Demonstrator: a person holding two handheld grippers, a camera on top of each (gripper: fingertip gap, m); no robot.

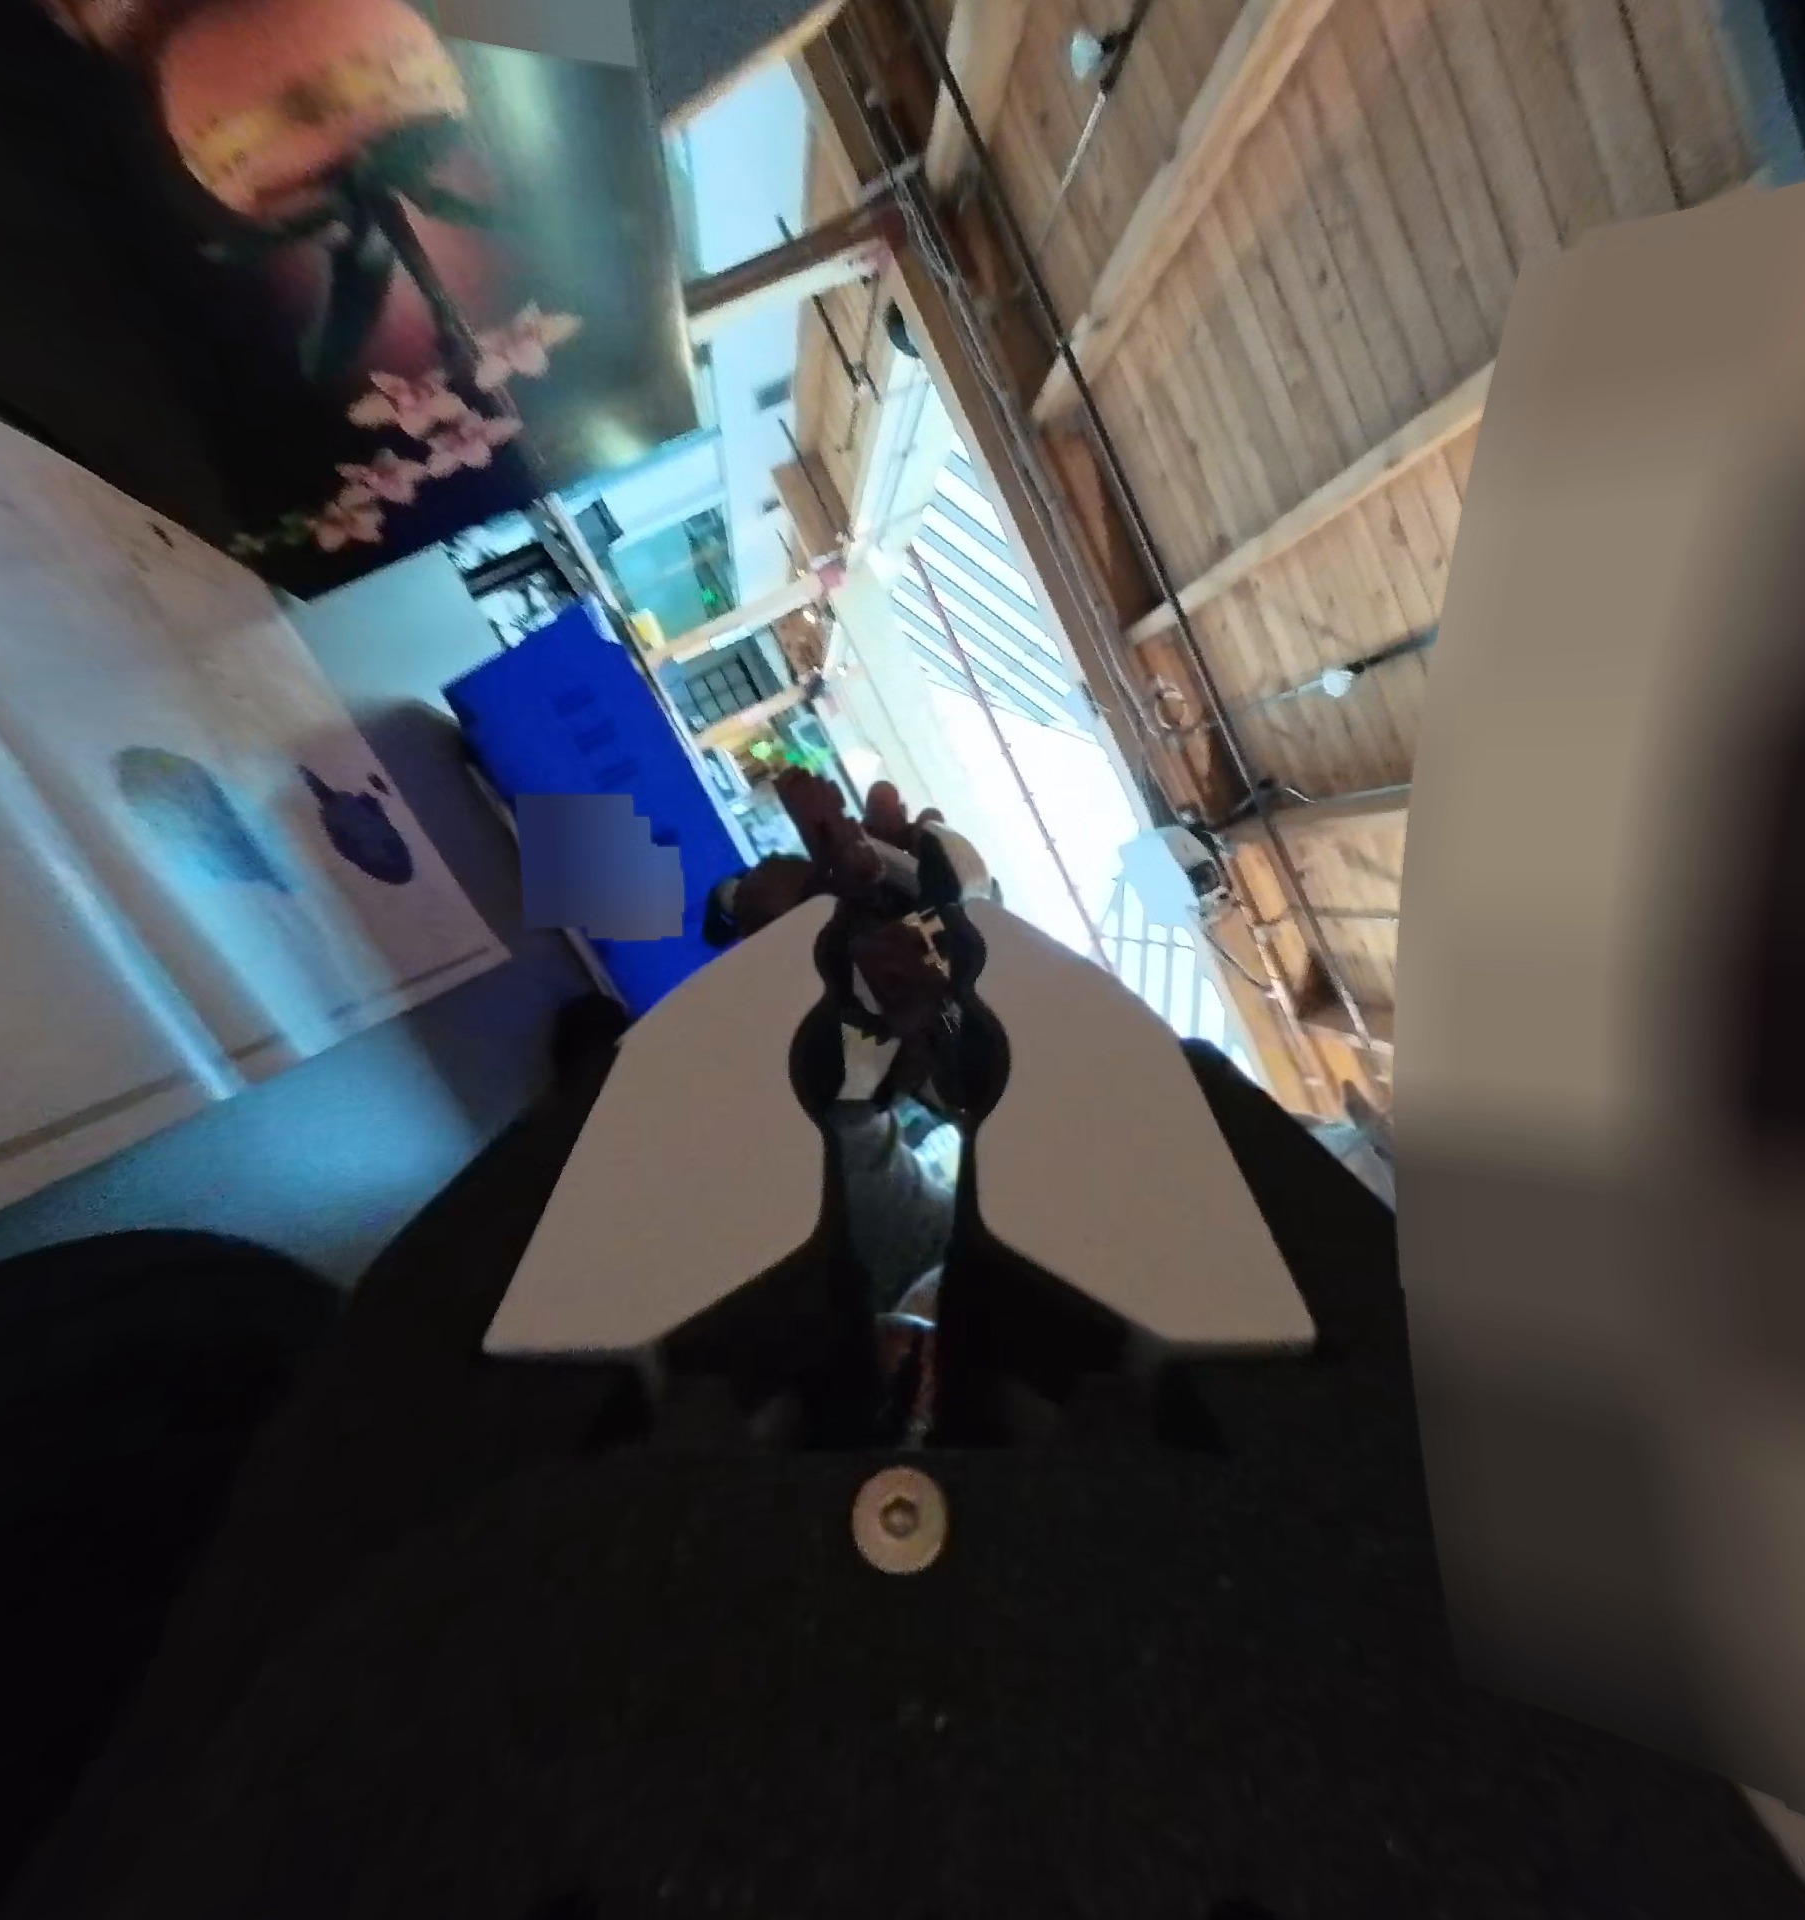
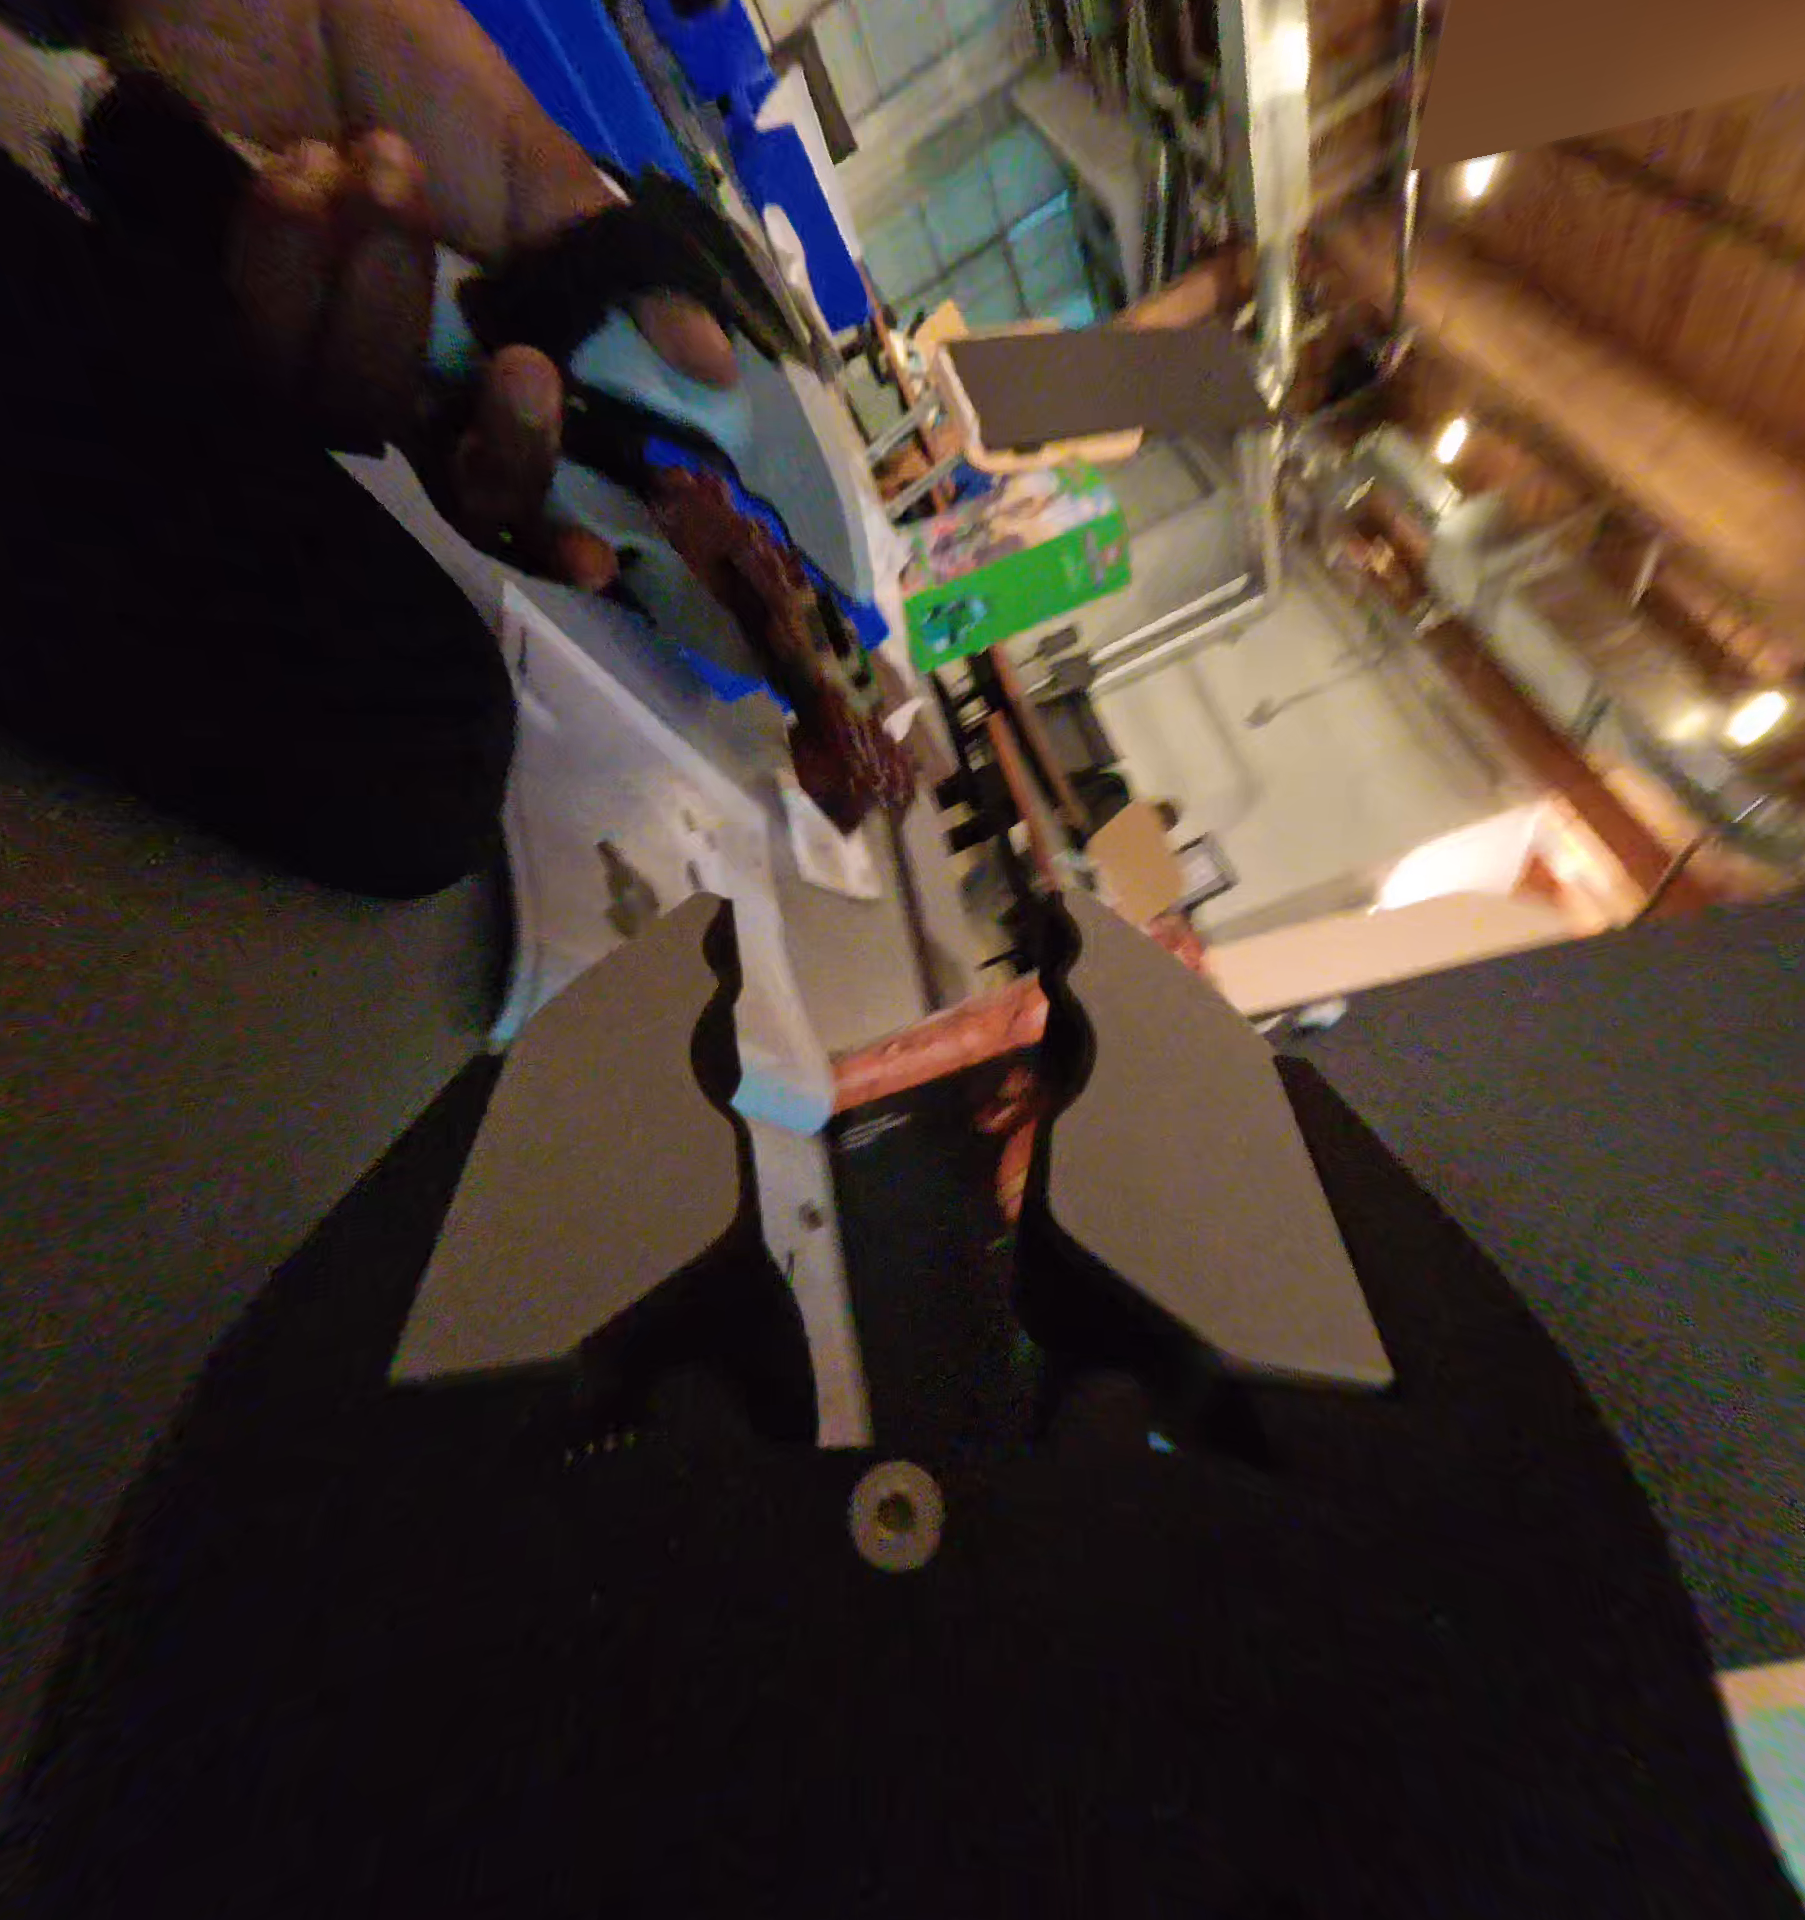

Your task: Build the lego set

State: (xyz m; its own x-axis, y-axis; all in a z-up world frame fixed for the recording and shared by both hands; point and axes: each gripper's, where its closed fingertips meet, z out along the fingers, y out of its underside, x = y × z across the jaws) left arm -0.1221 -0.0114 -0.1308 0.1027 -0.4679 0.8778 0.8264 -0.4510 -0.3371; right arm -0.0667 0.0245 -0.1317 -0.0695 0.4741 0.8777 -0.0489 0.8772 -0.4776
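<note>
Closest to the lens in the left wrist view is the left tool [image 1: 893,935]. Its grey fingers [image 1: 690,1122] are drawn almost together and pinch a dark red-brown fuzzy piece [image 1: 836,831]. The black wavy pads press on that piece from both sides, and its free end pokes out past the tips. Just past the tips on the right sits something black and pale, too blurred to name. Farther off are a blue cabinet [image 1: 586,748], a white wall [image 1: 98,727] with small blue prints, a large dark picture of pink flowers [image 1: 358,312] and a wooden plank ceiling [image 1: 1293,312]; the whole view is tipped over.

The right tool [image 2: 882,925] is spread wide, with an open gap between its pads and nothing in the grasp. Through the gap show a white panel [image 2: 617,779] with small holes and a reddish-brown strip [image 2: 929,1039]. Up and to the left, well apart from the right tool, a hand [image 2: 358,208] holds the left tool [image 2: 773,582], and the fuzzy piece [image 2: 836,748] hangs from its tips above the far end of the white panel. Beyond it stand a green box [image 2: 1012,571] and blue bins [image 2: 607,62]. Nothing shows plainly whether the piece touches the panel.
</note>
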